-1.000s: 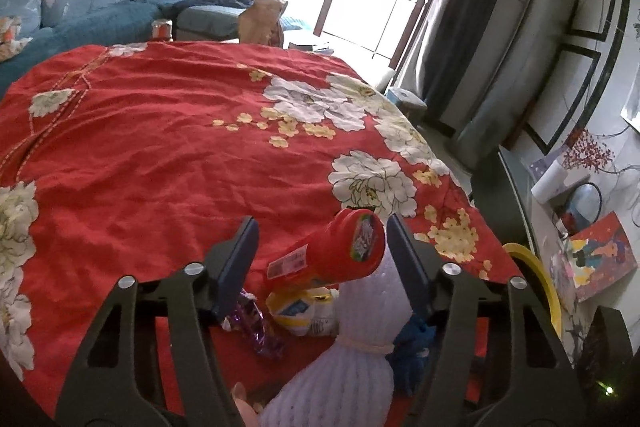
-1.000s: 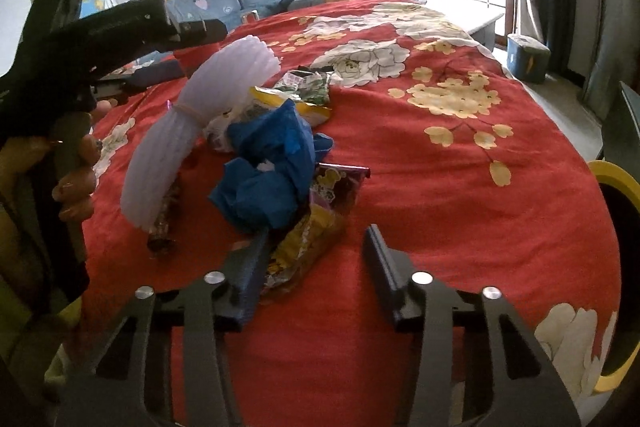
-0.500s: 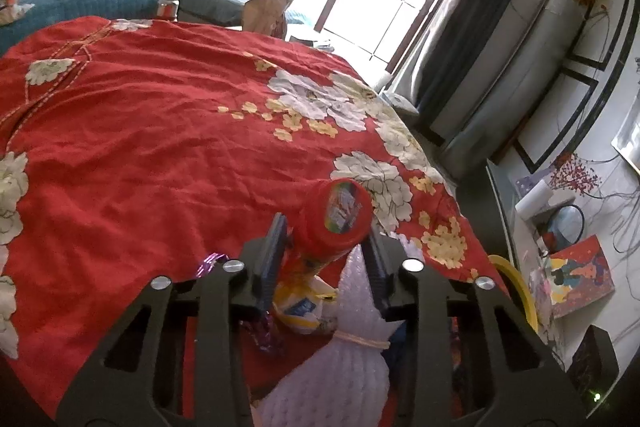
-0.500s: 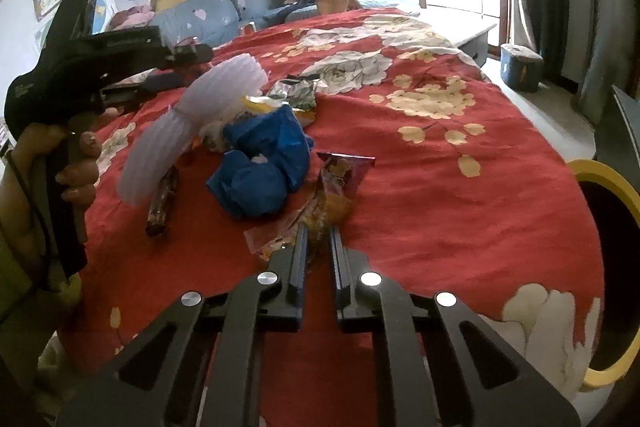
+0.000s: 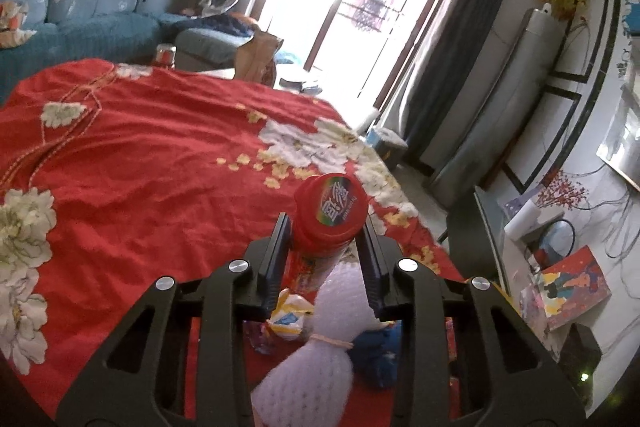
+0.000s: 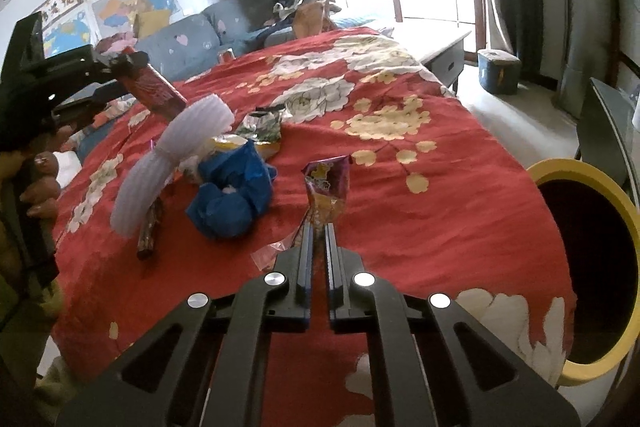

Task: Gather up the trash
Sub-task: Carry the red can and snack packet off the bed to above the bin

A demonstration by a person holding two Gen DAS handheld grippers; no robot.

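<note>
My left gripper [image 5: 325,223] is shut on a red cylindrical snack tube [image 5: 326,223] and holds it lifted above the red flowered tablecloth [image 5: 140,167]; it also shows in the right wrist view [image 6: 154,87]. My right gripper [image 6: 319,227] is shut on a purple and yellow snack wrapper [image 6: 328,183], raised off the cloth. On the cloth lie a white foam net roll [image 6: 172,155], a crumpled blue bag [image 6: 232,195], a silver-green wrapper [image 6: 262,125] and a dark wrapper [image 6: 150,227].
A yellow-rimmed bin [image 6: 592,259] stands off the table's right edge. A sofa [image 5: 80,15] and a brown paper bag [image 5: 256,57] are beyond the table. A small blue stool [image 6: 498,71] sits on the floor near the window.
My left gripper closed on the red tube and lifted it. My right gripper closed on the purple wrapper and raised it off the cloth.
</note>
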